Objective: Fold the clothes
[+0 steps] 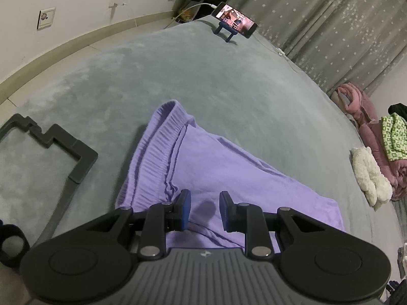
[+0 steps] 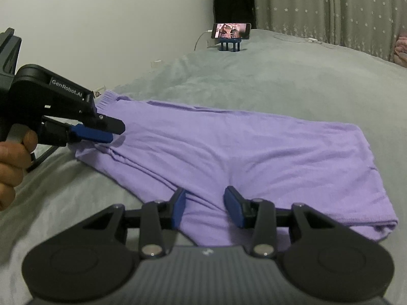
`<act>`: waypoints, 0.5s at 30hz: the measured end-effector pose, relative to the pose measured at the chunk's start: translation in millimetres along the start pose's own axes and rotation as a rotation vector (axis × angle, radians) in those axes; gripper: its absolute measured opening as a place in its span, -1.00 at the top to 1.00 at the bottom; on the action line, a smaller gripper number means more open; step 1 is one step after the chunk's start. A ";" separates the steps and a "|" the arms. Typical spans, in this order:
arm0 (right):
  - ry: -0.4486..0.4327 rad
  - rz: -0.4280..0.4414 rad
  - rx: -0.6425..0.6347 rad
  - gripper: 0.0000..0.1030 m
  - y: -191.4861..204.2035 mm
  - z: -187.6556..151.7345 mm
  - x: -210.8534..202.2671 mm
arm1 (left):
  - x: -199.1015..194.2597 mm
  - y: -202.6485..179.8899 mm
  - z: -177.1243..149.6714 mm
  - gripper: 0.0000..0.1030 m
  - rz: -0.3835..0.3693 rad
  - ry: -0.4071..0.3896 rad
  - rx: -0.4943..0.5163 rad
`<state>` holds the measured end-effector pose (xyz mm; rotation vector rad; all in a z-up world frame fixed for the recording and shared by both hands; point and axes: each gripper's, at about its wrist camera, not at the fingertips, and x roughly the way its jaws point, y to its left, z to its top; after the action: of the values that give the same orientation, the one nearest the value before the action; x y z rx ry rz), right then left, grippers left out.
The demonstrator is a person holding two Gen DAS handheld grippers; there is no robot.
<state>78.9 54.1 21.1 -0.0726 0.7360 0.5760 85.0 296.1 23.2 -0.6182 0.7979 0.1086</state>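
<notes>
A purple garment (image 1: 216, 162) with a ribbed elastic waistband lies folded flat on the grey bed blanket (image 1: 178, 76). My left gripper (image 1: 204, 195) hovers low over its near part by the waistband, jaws apart, with only cloth and a shadow showing below the gap. In the right wrist view the garment (image 2: 241, 147) stretches across the middle. The left gripper (image 2: 115, 132), held by a person's hand (image 2: 12, 162), sits at its left corner. My right gripper (image 2: 205, 190) stands open over the garment's near edge with nothing pinched.
A phone on a blue stand (image 1: 235, 20) stands at the far end of the bed, cable attached. A dark grey frame (image 1: 63, 147) lies on the blanket at left. White fluffy cloth (image 1: 368, 175), pink bedding (image 1: 361, 117) and a green patterned cloth (image 1: 395, 137) are piled at right.
</notes>
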 end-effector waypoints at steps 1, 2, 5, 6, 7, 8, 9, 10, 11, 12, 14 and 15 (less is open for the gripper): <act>-0.001 0.001 0.004 0.30 -0.5 -0.4 0.0 | -0.7 0.3 0.4 0.56 0.002 -0.002 0.000; -0.002 0.002 0.006 0.30 -0.8 -1.5 -1.5 | -1.5 0.8 1.1 0.56 0.004 -0.005 0.001; -0.008 0.000 0.007 0.30 0.0 -4.0 -2.6 | -4.9 6.8 5.7 0.56 0.000 -0.014 -0.024; -0.011 0.000 0.007 0.30 0.2 -4.5 -2.5 | -5.7 9.4 7.1 0.56 -0.005 -0.015 -0.036; -0.014 0.000 0.007 0.30 0.2 -5.0 -2.5 | -6.0 12.1 8.4 0.56 -0.011 -0.014 -0.047; -0.016 0.000 0.007 0.30 0.4 -5.3 -2.4 | -6.0 14.9 9.6 0.56 -0.016 -0.012 -0.059; -0.019 -0.001 0.006 0.30 0.8 -5.9 -2.4 | -6.1 18.1 11.0 0.56 -0.020 -0.011 -0.074; -0.021 -0.003 0.005 0.30 1.2 -6.5 -2.5 | -6.8 20.6 12.5 0.56 -0.022 -0.013 -0.086; -0.024 -0.005 0.004 0.30 1.6 -7.0 -2.5 | -8.0 22.6 13.9 0.56 -0.022 -0.017 -0.094; -0.026 -0.007 0.003 0.30 2.1 -7.3 -2.7 | -9.2 24.5 15.4 0.56 -0.022 -0.021 -0.103; -0.029 -0.009 0.004 0.30 2.4 -7.9 -2.9 | -12.7 25.3 17.2 0.56 -0.019 -0.038 -0.108; -0.030 -0.008 0.005 0.30 2.0 -8.2 -3.0 | -14.6 24.8 17.8 0.56 -0.020 -0.046 -0.106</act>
<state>71.0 52.2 17.2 -0.0620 0.7075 0.5665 78.2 328.3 31.1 -0.7217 0.7444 0.1470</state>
